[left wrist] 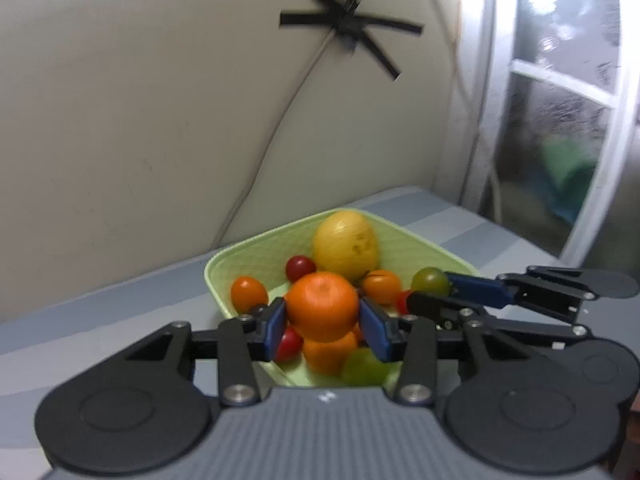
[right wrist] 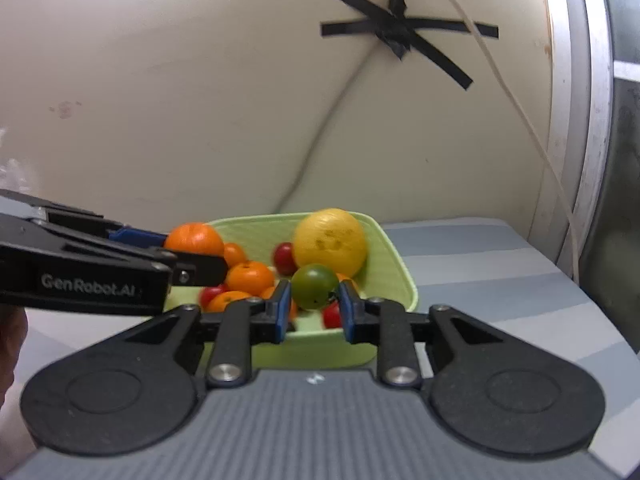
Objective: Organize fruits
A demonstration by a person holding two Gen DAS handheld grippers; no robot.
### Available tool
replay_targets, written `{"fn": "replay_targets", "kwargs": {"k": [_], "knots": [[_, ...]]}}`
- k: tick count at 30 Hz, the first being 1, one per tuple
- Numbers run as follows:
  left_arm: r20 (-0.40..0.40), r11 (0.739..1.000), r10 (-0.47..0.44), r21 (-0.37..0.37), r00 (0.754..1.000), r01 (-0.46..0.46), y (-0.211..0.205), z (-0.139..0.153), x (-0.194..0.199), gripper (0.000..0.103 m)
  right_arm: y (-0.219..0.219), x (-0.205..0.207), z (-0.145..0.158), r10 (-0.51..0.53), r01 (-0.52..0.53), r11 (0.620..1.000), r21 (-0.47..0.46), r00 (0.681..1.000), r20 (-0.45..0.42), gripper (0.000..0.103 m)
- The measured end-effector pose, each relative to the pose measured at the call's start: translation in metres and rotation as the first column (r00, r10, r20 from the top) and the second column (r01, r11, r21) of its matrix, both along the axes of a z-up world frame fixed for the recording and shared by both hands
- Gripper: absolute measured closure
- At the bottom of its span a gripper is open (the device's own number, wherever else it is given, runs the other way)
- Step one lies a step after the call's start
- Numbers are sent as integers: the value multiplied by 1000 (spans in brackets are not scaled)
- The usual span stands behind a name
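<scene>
Left claw (left wrist: 323, 322) pinching the orange (left wrist: 322, 306), right claw (right wrist: 313, 307) pinching the green tomato (right wrist: 314, 286), both just above the green tray (right wrist: 394, 264) on the desk (right wrist: 500, 280). Round and slick, so could easily squirt out, knocking the piled fruit around.
</scene>
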State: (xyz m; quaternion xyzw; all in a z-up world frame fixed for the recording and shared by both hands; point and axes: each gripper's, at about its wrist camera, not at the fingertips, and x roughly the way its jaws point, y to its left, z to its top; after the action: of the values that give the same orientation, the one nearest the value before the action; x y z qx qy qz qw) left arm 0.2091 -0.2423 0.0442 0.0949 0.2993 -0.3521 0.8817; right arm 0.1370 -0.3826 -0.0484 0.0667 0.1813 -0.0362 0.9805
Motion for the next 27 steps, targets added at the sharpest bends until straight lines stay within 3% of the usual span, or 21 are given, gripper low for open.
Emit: {"fn": "replay_targets", "kwargs": {"k": [6,13,21,25,27], "knots": [[-37,997,72,-17,997,-73,10,0,6,36,-17,-8,1,-27,25,998,63,999,39,69],[-3,987,156,-40,988,-156,55,27,-44,25,-5,-67,15,-30,13,986,166,995,99,65],[25,967,254,30,967,-254,103,18,-131,11,35,-147,-8,-70,57,916,397,997,19,53],[27,952,303,22,952,-304,125,12,-161,0,55,-169,-18,-50,64,894,444,998,-43,53],[30,942,334,26,942,-335,134,10,-172,0,62,-177,-20,-46,72,881,467,997,-68,52]]}}
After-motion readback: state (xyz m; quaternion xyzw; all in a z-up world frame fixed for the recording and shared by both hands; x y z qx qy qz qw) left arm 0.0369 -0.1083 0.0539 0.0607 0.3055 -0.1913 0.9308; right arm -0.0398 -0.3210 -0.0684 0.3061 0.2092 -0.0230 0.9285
